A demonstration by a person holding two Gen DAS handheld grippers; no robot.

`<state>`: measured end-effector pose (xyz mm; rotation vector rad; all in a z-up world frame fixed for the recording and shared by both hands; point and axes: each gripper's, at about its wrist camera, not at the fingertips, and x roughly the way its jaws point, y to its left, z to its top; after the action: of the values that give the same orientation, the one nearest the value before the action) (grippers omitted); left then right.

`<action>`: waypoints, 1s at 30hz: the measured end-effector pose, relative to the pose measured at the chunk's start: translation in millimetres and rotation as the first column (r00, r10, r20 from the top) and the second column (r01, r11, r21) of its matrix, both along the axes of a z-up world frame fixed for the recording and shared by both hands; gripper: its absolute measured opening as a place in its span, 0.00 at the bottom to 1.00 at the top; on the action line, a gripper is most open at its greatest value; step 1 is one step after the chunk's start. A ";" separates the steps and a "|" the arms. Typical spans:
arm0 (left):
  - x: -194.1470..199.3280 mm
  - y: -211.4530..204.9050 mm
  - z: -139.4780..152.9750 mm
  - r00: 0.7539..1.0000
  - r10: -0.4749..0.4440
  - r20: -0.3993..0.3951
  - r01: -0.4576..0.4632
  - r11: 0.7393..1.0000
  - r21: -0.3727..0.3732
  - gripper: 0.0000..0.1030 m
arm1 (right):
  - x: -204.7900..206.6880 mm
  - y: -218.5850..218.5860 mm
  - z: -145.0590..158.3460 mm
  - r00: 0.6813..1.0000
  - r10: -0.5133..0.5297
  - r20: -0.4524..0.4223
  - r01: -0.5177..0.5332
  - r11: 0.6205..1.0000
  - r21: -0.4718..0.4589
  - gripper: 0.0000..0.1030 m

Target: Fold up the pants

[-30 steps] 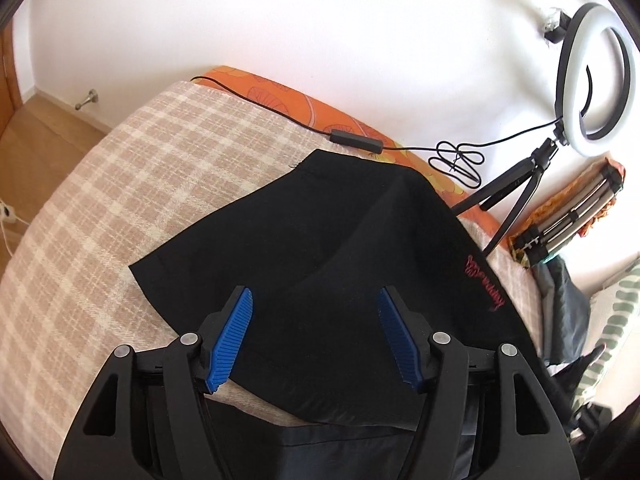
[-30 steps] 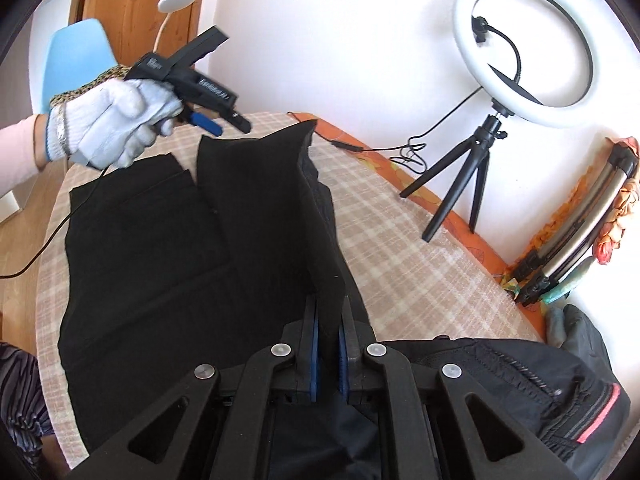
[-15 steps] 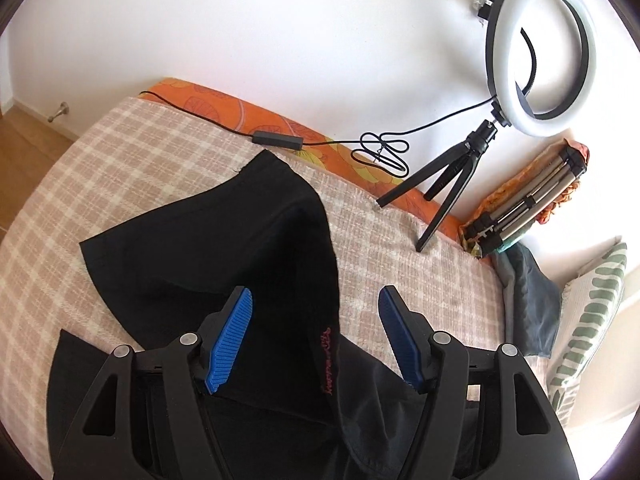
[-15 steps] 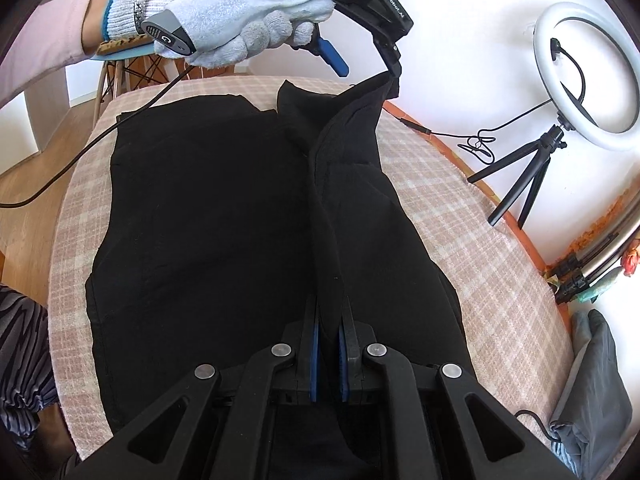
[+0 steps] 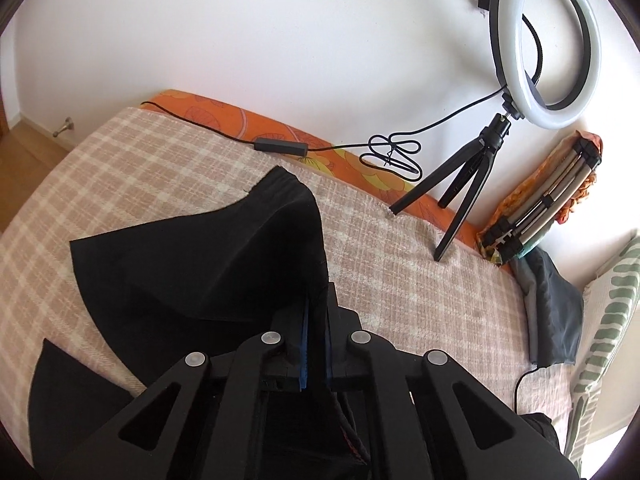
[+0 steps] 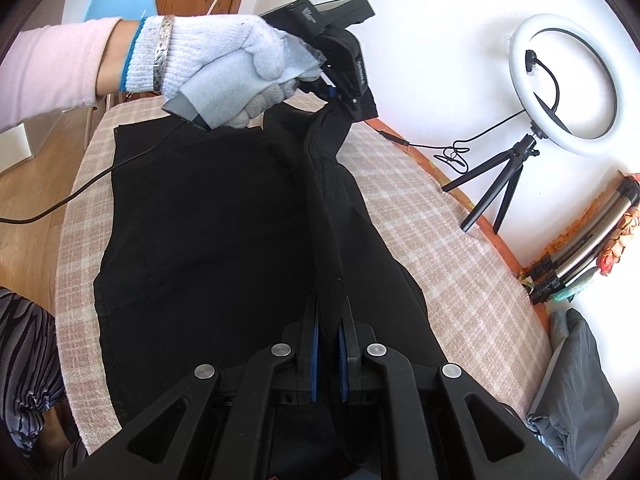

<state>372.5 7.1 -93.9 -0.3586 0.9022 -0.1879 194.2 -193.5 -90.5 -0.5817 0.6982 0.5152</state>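
Note:
Black pants lie spread on a plaid-covered table. My right gripper is shut on a raised ridge of the fabric at the near end. The ridge runs taut to the far end. There a white-gloved hand holds my left gripper, which pinches the far edge off the table. In the left wrist view the left gripper has its jaws closing, its blue pads pressed on a lifted fold of the pants.
A ring light on a small tripod stands at the table's far edge, its cable coiled beside it. Folded tripods, a grey cloth and a striped pillow sit to the right. A pink sleeve reaches in from the left.
The left gripper's jaws went from wide open to closed on the pants' lifted edge. The right gripper stayed shut on the fabric; the ridge between the two now hangs tauter.

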 end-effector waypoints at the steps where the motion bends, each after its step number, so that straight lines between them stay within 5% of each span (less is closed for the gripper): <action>1: -3.4 4.0 2.5 1.000 0.004 0.010 -0.004 1.000 -0.001 0.04 | -0.2 -1.6 3.7 1.000 -0.007 0.009 0.007 1.000 0.000 0.05; 14: -107.5 56.5 47.5 0.987 0.054 0.152 -0.037 0.993 -0.112 0.03 | -56.9 1.3 43.9 0.995 0.010 0.097 -0.004 0.998 -0.062 0.05; 22: -177.6 96.5 1.3 0.988 0.132 0.079 -0.114 0.974 -0.195 0.03 | -102.0 16.3 11.5 0.998 0.050 0.021 -0.048 0.995 -0.088 0.05; 30: -204.3 113.3 -48.7 0.987 0.158 -0.007 -0.156 0.963 -0.219 0.07 | -117.7 24.2 -24.6 0.997 0.048 -0.053 -0.054 0.991 -0.123 0.05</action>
<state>168.2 120.4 -142.6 -0.6317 0.8407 -0.1428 76.5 -169.4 -115.1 -0.7067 0.7678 0.5379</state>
